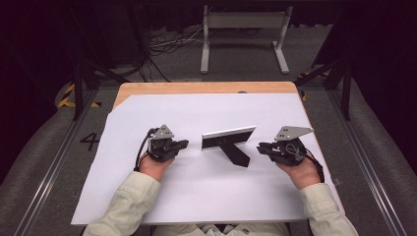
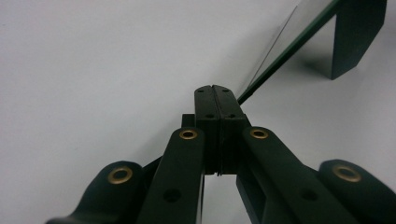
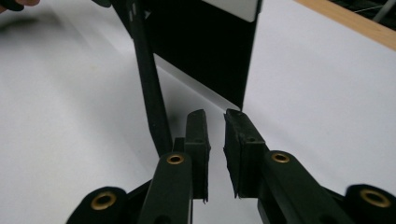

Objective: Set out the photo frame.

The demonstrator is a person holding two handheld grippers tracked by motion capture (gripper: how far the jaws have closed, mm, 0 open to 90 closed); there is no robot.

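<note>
Frame (image 1: 228,137) stands upright near the middle of the white sheet (image 1: 196,196), propped on its black stand (image 1: 235,153), which sticks out toward the person. Everything else sits relative to that frame.

Left gripper (image 1: 183,144) is just off the frame's left end, close but not touching. From the left gripper view its jaws are pressed flat together with nothing between them, and the frame's thin edge (image 2: 299,42) runs off up and to the right just past the tips, with the stand (image 2: 357,35) beyond it.

Right gripper (image 1: 260,146) is off the frame's right end, a bit nearer the person, pointing at it. In the right gripper view its jaws are parted by a narrow gap and hold nothing; the frame's black back (image 3: 205,51) is straight ahead, its lower corner just past the tips, and the stand (image 3: 149,79) comes down left of the jaws.

Both hands rest on the sheet, one on each side of the frame.
</note>
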